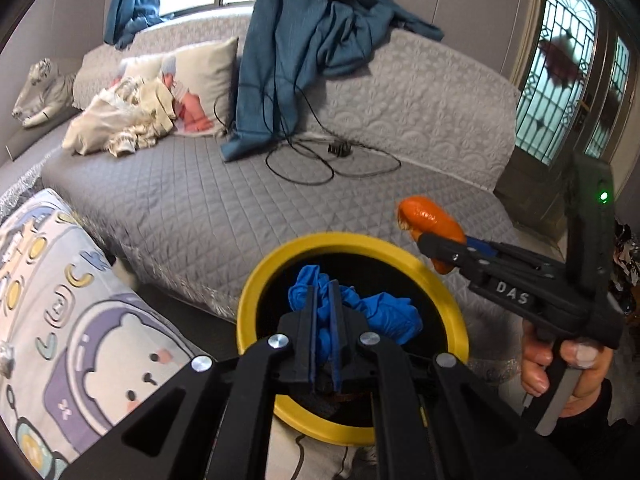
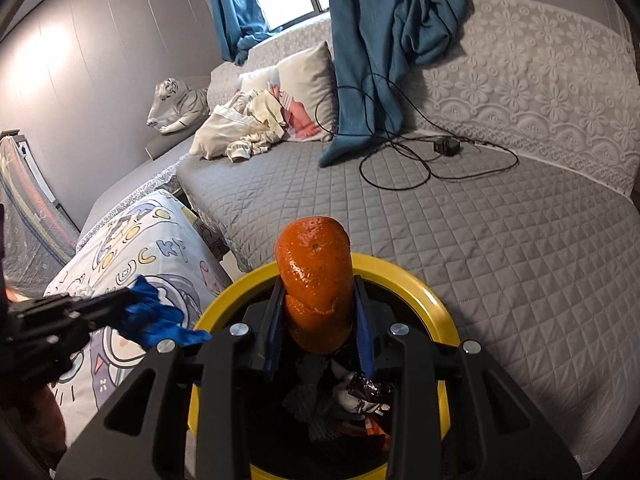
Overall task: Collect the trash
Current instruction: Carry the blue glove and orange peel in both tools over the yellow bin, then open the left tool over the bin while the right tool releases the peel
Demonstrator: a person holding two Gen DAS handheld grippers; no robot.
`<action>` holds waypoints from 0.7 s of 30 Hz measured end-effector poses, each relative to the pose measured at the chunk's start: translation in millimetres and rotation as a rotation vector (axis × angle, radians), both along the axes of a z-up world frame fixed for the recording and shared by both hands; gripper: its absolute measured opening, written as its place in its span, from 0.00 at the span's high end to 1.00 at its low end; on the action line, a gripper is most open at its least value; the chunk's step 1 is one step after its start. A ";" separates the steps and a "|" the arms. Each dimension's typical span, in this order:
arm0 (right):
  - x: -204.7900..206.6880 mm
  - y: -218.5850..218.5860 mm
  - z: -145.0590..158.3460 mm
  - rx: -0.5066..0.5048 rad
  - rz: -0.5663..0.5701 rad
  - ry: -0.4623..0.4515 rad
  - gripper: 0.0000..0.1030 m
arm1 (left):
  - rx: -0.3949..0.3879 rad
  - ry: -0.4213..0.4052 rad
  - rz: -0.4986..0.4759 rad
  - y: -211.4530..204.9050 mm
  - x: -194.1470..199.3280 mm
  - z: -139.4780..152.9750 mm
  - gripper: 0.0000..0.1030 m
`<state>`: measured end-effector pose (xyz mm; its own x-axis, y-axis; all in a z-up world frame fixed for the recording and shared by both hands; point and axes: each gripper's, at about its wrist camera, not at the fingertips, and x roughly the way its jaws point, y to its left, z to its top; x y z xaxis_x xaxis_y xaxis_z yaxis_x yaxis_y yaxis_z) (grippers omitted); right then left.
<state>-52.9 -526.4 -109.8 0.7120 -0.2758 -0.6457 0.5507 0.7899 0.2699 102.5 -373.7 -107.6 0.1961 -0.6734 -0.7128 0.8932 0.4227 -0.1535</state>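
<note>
Blue glove: the left gripper is clamped nearly shut on a crumpled blue glove, held over the mouth of the bin.
Orange peel: the right gripper pinches an orange peel with its jaws partly apart, above the far rim.
Bin: a yellow-rimmed bin stands in front of the sofa, with wrappers already inside.
Step in hand: likely the drop; centre each piece over the dark opening, clear of the rim, before letting go.
Writing: "DAS" on the right gripper's body; letters "CKY" on the cartoon pillow.
Further off: grey sofa, black cable, blue curtain.
</note>
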 end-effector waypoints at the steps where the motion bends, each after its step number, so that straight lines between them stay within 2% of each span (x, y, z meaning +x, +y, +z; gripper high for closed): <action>1: 0.5 -0.6 -3.0 0.008 0.002 0.005 0.71 | 0.008 0.009 0.001 -3.5 1.5 -5.4 0.95; 8: 6.3 -1.3 -10.8 0.021 0.001 0.025 0.69 | 0.037 0.084 0.007 -17.7 12.4 -27.6 0.95; 15: 2.8 -11.2 -13.1 0.031 -0.067 0.029 0.58 | 0.036 0.139 0.016 -16.6 21.2 -37.0 0.82; 21: 1.0 -11.8 -8.9 0.030 -0.075 0.025 0.56 | 0.009 0.144 0.038 -7.7 28.1 -32.7 0.77</action>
